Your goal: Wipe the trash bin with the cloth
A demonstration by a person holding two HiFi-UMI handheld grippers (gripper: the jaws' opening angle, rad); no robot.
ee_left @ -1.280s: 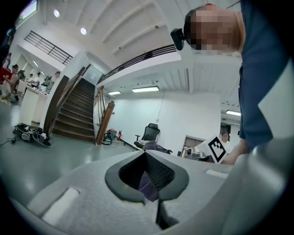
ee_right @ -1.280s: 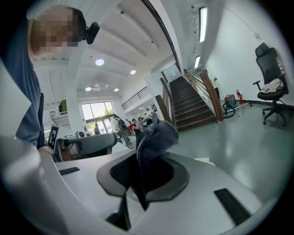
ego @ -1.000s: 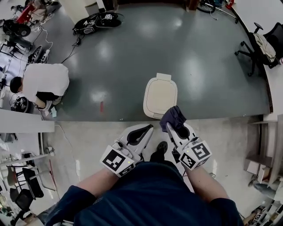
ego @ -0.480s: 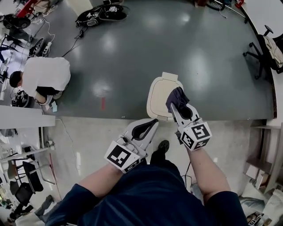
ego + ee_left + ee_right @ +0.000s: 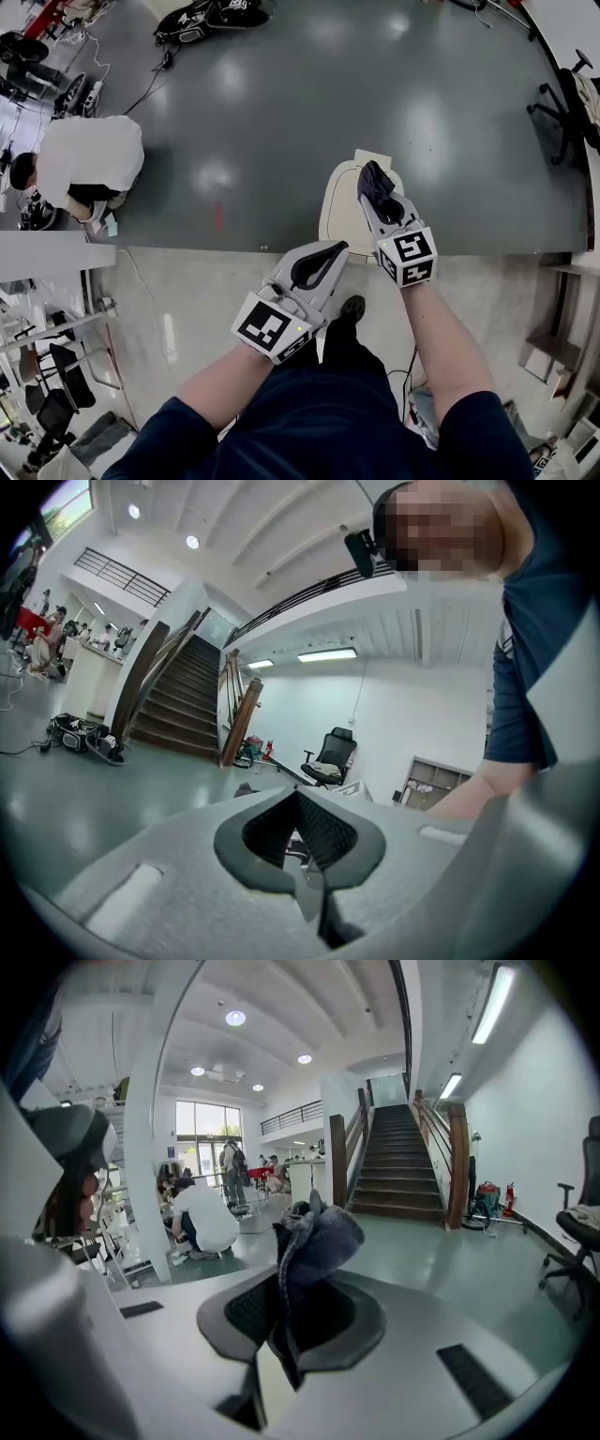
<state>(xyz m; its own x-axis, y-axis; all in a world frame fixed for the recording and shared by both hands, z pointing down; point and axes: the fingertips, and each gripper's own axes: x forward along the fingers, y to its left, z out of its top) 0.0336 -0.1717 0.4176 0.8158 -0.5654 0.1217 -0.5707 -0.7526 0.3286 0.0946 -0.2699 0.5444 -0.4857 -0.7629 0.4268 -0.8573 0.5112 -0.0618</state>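
The cream trash bin (image 5: pixel 341 212) with a closed lid stands on the grey floor in the head view, seen from above. My right gripper (image 5: pixel 379 199) hovers over the bin's right half, shut on a dark blue-grey cloth (image 5: pixel 376 184) that bunches out past its jaws. The right gripper view shows that cloth (image 5: pixel 309 1241) pinched between the jaws. My left gripper (image 5: pixel 322 260) sits lower, beside the bin's near left edge, with its jaws together and nothing in them (image 5: pixel 302 841). The bin does not show in either gripper view.
A person in a white shirt (image 5: pixel 89 164) crouches at the far left among cables and gear. Bags (image 5: pixel 211 14) lie at the top. An office chair (image 5: pixel 574 89) stands at the right. Stairs (image 5: pixel 401 1166) rise beyond.
My right gripper has carried the cloth forward and up, from the bin's near edge to over its lid. The left gripper has shifted slightly right toward the bin.
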